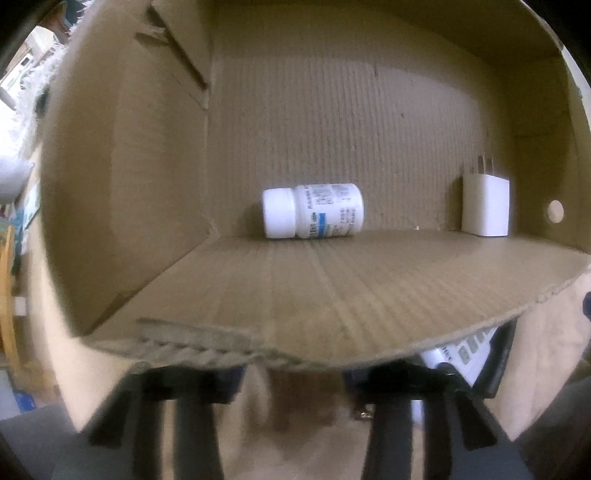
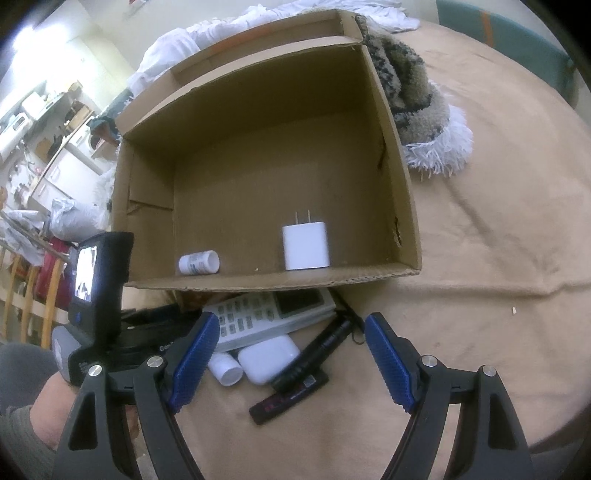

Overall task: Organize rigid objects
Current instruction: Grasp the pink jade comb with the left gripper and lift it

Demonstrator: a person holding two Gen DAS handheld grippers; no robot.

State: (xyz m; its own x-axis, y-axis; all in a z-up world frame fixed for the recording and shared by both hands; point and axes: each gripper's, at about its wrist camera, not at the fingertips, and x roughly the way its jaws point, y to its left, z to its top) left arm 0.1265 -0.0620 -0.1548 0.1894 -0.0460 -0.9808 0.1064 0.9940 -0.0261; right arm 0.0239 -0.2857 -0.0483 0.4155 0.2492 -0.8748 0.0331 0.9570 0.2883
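Note:
An open cardboard box (image 2: 406, 184) lies on a tan cloth. Inside it a white pill bottle (image 2: 198, 262) lies on its side, also seen in the left wrist view (image 1: 313, 210), and a white charger plug (image 2: 306, 245) stands near the right wall (image 1: 485, 205). In front of the box lie a white remote (image 2: 266, 314), a white earbud case (image 2: 267, 360), a second white bottle (image 2: 225, 369), a black flashlight (image 2: 317, 350) and a black flat stick (image 2: 288, 398). My right gripper (image 2: 291, 363) is open above this pile. My left gripper (image 1: 295, 384) is open and empty just under the box's near edge.
A furry patterned cloth with a white fringe (image 2: 424, 110) lies right of the box. White cloth (image 2: 207, 33) is bunched behind it. The left gripper's body with its screen (image 2: 96, 295) sits at the box's front left corner. Tan cloth (image 2: 498, 258) spreads to the right.

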